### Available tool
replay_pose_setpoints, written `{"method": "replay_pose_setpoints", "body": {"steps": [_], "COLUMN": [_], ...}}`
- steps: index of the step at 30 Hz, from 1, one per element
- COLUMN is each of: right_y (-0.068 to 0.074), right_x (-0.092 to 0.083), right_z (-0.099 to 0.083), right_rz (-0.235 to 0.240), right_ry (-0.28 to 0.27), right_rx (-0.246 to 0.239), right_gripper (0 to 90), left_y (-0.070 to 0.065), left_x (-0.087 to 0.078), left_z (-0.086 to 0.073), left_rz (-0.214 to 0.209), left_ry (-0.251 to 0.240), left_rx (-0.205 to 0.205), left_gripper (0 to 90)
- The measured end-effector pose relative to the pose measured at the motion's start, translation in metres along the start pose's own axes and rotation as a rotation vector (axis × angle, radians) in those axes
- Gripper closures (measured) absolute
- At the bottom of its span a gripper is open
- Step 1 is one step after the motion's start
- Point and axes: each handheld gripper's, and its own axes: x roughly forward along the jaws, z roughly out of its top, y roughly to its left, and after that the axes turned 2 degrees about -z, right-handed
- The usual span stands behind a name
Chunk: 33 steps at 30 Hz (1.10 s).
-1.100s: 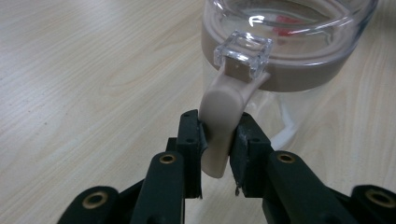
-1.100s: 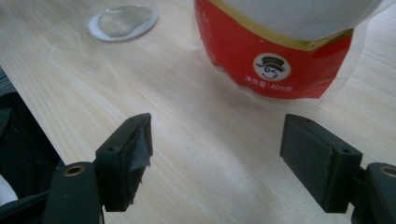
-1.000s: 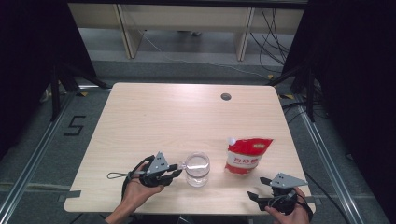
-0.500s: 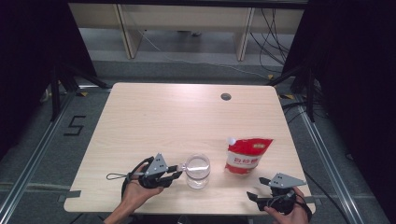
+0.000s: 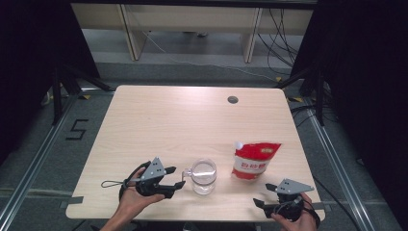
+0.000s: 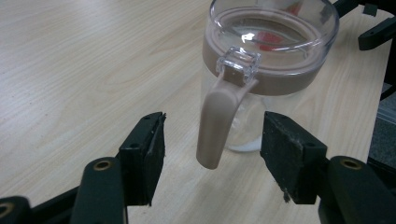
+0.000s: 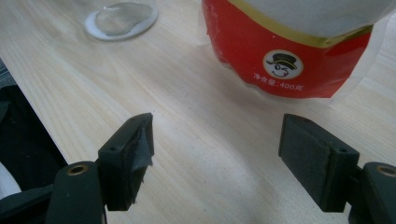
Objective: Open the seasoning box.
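A clear glass jug (image 5: pixel 204 176) with a brown band under its rim (image 6: pixel 273 79) stands near the table's front edge. Its beige handle (image 6: pixel 215 128) points at my left gripper (image 5: pixel 177 185). In the left gripper view that gripper (image 6: pixel 212 137) is open. Its jaws have just been opening, and the handle hangs between the pads without touching either. A red and white pouch (image 5: pixel 253 161) with a white cap stands to the right of the jug. My right gripper (image 5: pixel 261 203) rests at the front right corner, open and empty (image 7: pixel 217 140), facing the pouch (image 7: pixel 285 60) from a short way off.
The pale wooden table (image 5: pixel 192 120) has a round cable hole (image 5: pixel 233 99) at the back right. A black cord loop (image 5: pixel 113 183) trails left from the left gripper. The jug's base (image 7: pixel 120 18) shows at the top left of the right gripper view.
The left gripper's jaws have spread apart off the jug handle. Jug, pouch and right gripper have stayed in place.
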Motion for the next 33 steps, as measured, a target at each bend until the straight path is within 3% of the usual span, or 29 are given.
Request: {"method": "replay_pose_setpoints", "body": {"steps": [2,4,9,12,14,15,18,20,21,23,24,25,26,27,29,32,33], "right_y": [0.000,0.002,0.000,0.001,0.001,0.001,0.001,0.002,0.002,0.002,0.004,0.002,0.005,0.005,0.004,0.008,0.007], "right_x": [0.000,-0.002,-0.003,-0.003,-0.004,-0.004,-0.004,-0.005,-0.005,-0.005,-0.005,-0.005,-0.006,-0.005,-0.005,-0.007,-0.006], "right_z": [0.000,0.000,0.000,0.001,0.000,0.001,0.001,0.001,0.002,0.002,0.002,0.003,0.003,0.003,0.004,0.003,0.004], "right_rz": [-0.011,-0.013,-0.009,0.007,-0.015,-0.023,-0.019,-0.014,-0.025,-0.015,-0.016,-0.026,-0.022,-0.011,-0.014,-0.016,-0.012], "right_ry": [-0.002,-0.002,-0.020,-0.027,-0.034,-0.036,-0.044,-0.067,-0.079,-0.086,-0.081,-0.088,-0.075,-0.085,-0.088,-0.060,-0.068], "right_rx": [0.001,0.034,0.021,0.038,0.039,0.039,0.034,0.037,0.040,0.044,0.066,0.036,0.070,0.065,0.040,0.086,0.068], "right_gripper": [27.5,27.5,27.5,27.5,27.0,26.3,26.1,25.9,25.4,25.3,25.2,25.2,25.2,25.2,25.6,26.4,26.8], "left_y": [0.001,0.000,-0.002,-0.002,-0.005,-0.005,-0.008,-0.010,-0.011,-0.013,-0.014,-0.014,-0.014,-0.013,-0.012,-0.013,-0.012], "left_x": [-0.003,-0.006,-0.014,-0.018,-0.021,-0.021,-0.021,-0.021,-0.020,-0.018,-0.016,-0.015,-0.013,-0.011,-0.006,-0.002,-0.001], "left_z": [0.002,0.004,0.009,0.013,0.016,0.018,0.022,0.026,0.027,0.030,0.032,0.034,0.036,0.037,0.039,0.039,0.039], "left_rz": [-0.006,-0.004,-0.020,-0.033,-0.031,-0.040,-0.045,-0.039,-0.037,-0.041,-0.030,-0.033,-0.026,-0.030,-0.023,-0.016,-0.020], "left_ry": [-0.004,-0.017,-0.068,-0.089,-0.097,-0.107,-0.110,-0.101,-0.100,-0.100,-0.093,-0.093,-0.093,-0.095,-0.083,-0.073,-0.069], "left_rx": [0.001,-0.020,-0.041,-0.016,-0.024,-0.007,-0.008,0.029,0.020,0.039,0.046,0.052,0.066,0.073,0.073,0.069,0.073], "left_gripper": [40.5,41.3,49.1,57.2,63.5,66.0,75.4,80.4,82.6,85.2,86.5,87.1,87.7,88.2,89.0,89.2,89.2]}}
